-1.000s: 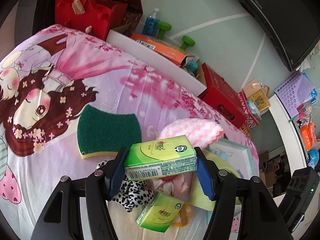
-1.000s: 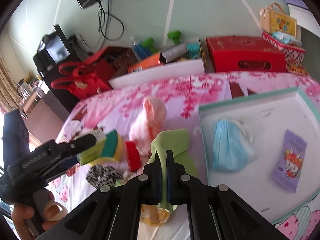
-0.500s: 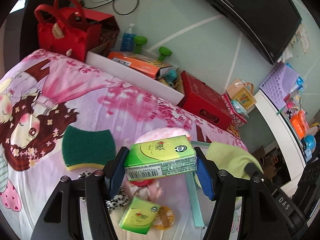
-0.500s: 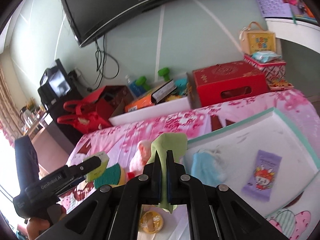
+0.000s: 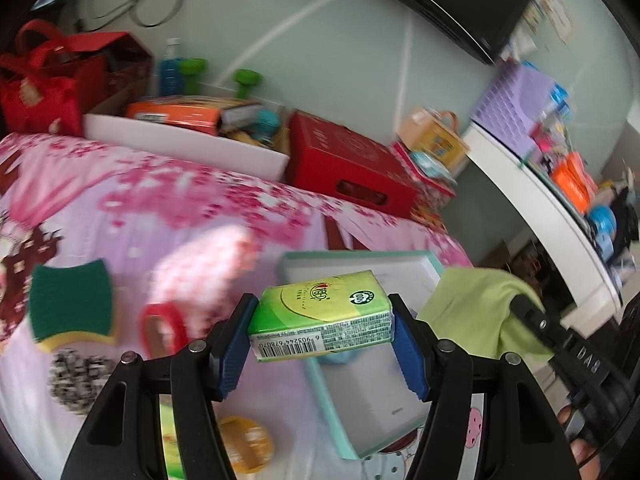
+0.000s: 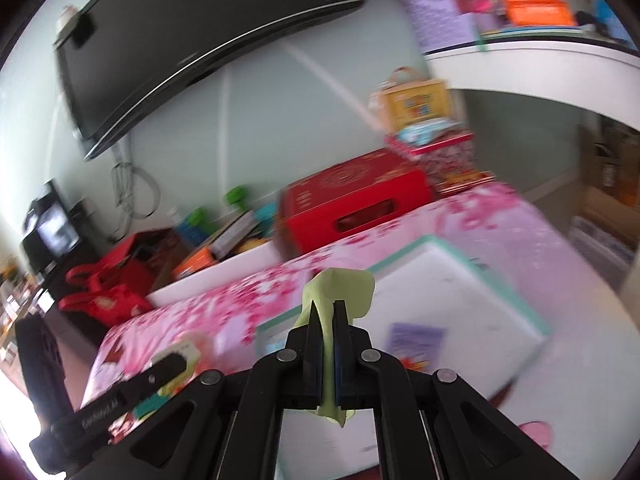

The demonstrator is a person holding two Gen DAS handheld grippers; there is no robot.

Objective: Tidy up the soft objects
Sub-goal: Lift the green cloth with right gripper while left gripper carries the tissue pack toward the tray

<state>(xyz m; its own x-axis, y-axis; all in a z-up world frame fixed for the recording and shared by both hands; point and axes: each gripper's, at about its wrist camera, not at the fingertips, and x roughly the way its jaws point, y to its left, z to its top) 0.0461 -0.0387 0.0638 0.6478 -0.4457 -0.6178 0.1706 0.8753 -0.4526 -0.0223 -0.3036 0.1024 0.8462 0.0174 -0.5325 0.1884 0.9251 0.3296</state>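
My left gripper [image 5: 322, 320] is shut on a green tissue pack [image 5: 320, 314] and holds it above the near corner of a white tray with a teal rim [image 5: 320, 384]. My right gripper [image 6: 327, 316] is shut on a light green cloth [image 6: 340, 288], held above the same tray [image 6: 404, 248]; the cloth also shows at the right of the left wrist view [image 5: 476, 308]. A purple packet [image 6: 416, 340] lies in the tray. A green sponge [image 5: 70, 304], a pink fluffy cloth [image 5: 204, 264], a red tape roll [image 5: 162, 328] and a leopard scrunchie [image 5: 76, 376] lie on the pink bedsheet.
A red box [image 5: 352, 176], a white box of books [image 5: 180, 140] and a red bag [image 5: 44, 88] line the bed's far side. A yellow round item [image 5: 248, 444] lies near the front. A white shelf [image 5: 552, 208] stands on the right.
Both grippers have lifted and swung right toward the tray, still holding the tissue pack and the cloth. The sponge and scrunchie have fallen behind to the left.
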